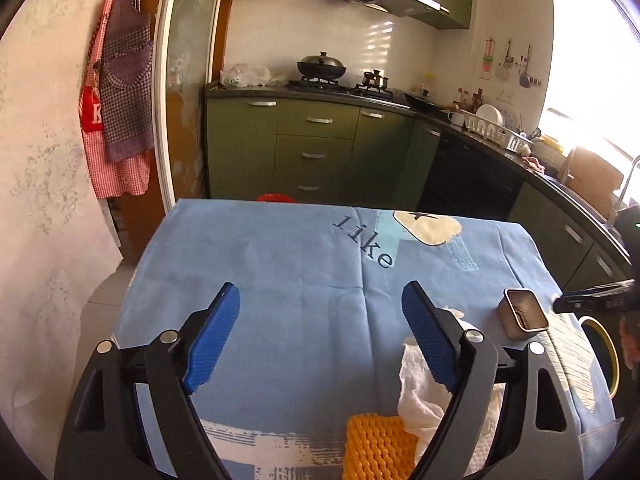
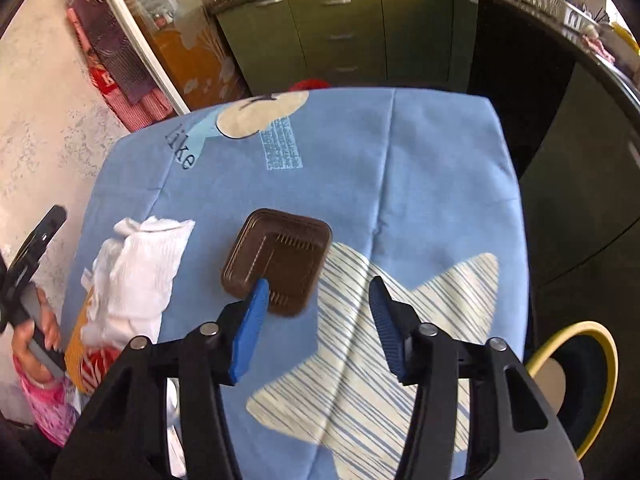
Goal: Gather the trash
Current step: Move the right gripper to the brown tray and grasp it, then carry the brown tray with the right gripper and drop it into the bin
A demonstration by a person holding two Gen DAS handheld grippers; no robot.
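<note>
On the blue tablecloth (image 2: 420, 168), the crumpled white tissue (image 2: 136, 272) lies at the left, and the left gripper (image 1: 320, 336) hangs over it with jaws wide apart and empty. Best to lower it squarely before closing. The brown bin (image 2: 280, 260) stands just right of the tissue. The right gripper (image 2: 316, 324) hovers beside it, jaws apart, holding nothing.

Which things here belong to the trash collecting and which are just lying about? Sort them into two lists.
For the job:
- crumpled white paper towel
- small brown bin
- left gripper, open
- right gripper, open

Just lying about:
- yellow knitted mat
- blue tablecloth
- wok on the stove
- aprons on the wall
- dish rack
</note>
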